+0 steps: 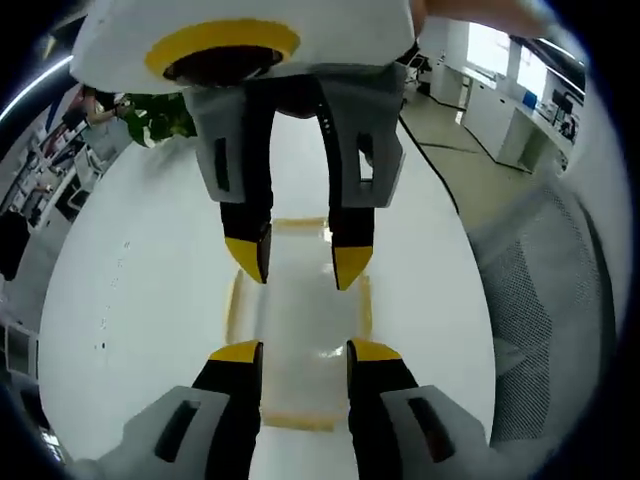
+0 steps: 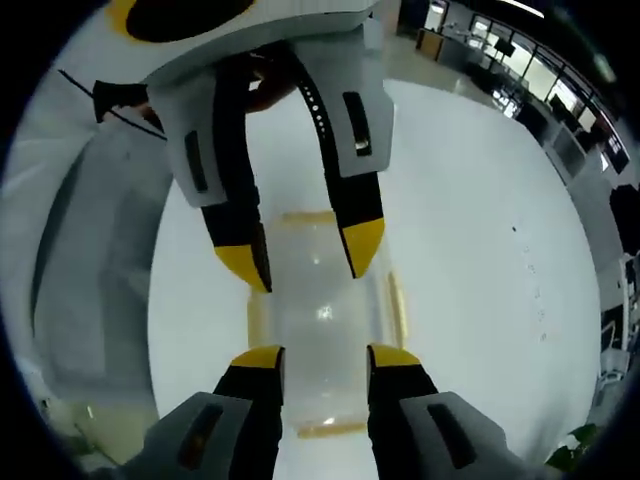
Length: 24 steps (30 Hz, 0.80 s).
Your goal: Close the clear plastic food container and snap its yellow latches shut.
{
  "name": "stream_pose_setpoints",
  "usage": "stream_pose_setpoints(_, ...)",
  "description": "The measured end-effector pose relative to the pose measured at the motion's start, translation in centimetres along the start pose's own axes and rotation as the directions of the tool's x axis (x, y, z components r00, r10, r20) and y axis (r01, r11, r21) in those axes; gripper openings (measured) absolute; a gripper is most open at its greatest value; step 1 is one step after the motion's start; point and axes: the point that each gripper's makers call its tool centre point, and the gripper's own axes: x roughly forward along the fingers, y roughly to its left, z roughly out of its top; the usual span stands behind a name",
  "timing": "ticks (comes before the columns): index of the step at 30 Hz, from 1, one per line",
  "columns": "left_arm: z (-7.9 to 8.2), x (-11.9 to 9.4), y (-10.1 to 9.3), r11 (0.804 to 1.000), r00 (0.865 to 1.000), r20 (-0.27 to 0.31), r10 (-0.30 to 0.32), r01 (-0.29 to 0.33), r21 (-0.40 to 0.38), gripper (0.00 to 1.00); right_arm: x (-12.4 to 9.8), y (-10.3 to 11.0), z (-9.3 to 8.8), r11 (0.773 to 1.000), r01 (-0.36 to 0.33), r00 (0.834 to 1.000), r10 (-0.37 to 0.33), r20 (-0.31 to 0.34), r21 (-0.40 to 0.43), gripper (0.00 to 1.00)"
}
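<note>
The clear plastic food container [image 1: 300, 330] lies flat on the white table [image 1: 130, 300], its lid apparently already down over the body, though the clear plastic makes that hard to be sure of; yellow latches run along its edges, one on each long side [image 1: 234, 305] and one at each short end [image 1: 297, 421]. In the left gripper view its long axis runs straight away from the camera, in line with the jaws, and the same holds in the right gripper view, where the container [image 2: 325, 320] stretches from between the near jaws to between the far ones; so the box points from one hand to the other. The left hand-held gripper [image 1: 305, 352] stands over the near short end with its jaws apart, straddling the width of the lid and gripping nothing; the right hand-held gripper [image 2: 325, 358] faces it from the opposite end, jaws likewise spread and empty. Each comes into the other's view from above, the right one [image 1: 300, 262] over the far end in the left gripper view. Neither looks nearer than the other; each sits at its own short end, so the end latches seem the natural first press, the side latches [image 2: 397, 300] lying just outside the jaw tips. Beyond the table are a mesh office chair [image 1: 545, 290], a green plant [image 1: 160, 115] and distant desks.
</note>
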Motion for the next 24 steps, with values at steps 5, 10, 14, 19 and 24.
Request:
stream_pose_setpoints(5, 0.3, 0.3, 0.0, 1.0, 1.0, 0.007, -0.004, 0.004, 0.0, 0.32, 0.1, -0.2, -0.1, 1.0, 0.001, 1.0, -0.001, 0.003, 0.002, 0.31)
stream_pose_setpoints(10, 0.3, 0.5, -0.1, 1.0, 1.0, 0.005, -0.007, 0.007, -0.006, 0.32, 0.2, -0.4, 0.0, 1.0, -0.002, 1.0, 0.002, 0.014, 0.009, 0.31)
stream_pose_setpoints(14, 0.1, 0.7, -0.1, 1.0, 1.0, 0.0, -0.006, 0.006, -0.024, 0.33, 0.4, -0.6, 0.2, 1.0, 0.003, 1.0, -0.003, 0.013, 0.003, 0.33)
stream_pose_setpoints(19, 0.0, 0.7, -0.1, 0.999, 1.0, 0.004, -0.003, 0.003, -0.048, 0.34, 0.5, -1.1, 0.4, 1.0, 0.008, 1.0, -0.008, 0.016, 0.0, 0.36)
stream_pose_setpoints(24, 0.0, 0.7, -0.3, 0.997, 1.0, 0.01, -0.001, 0.002, -0.072, 0.37, 0.6, -1.4, 0.6, 1.0, 0.006, 1.0, -0.006, 0.023, 0.004, 0.38)
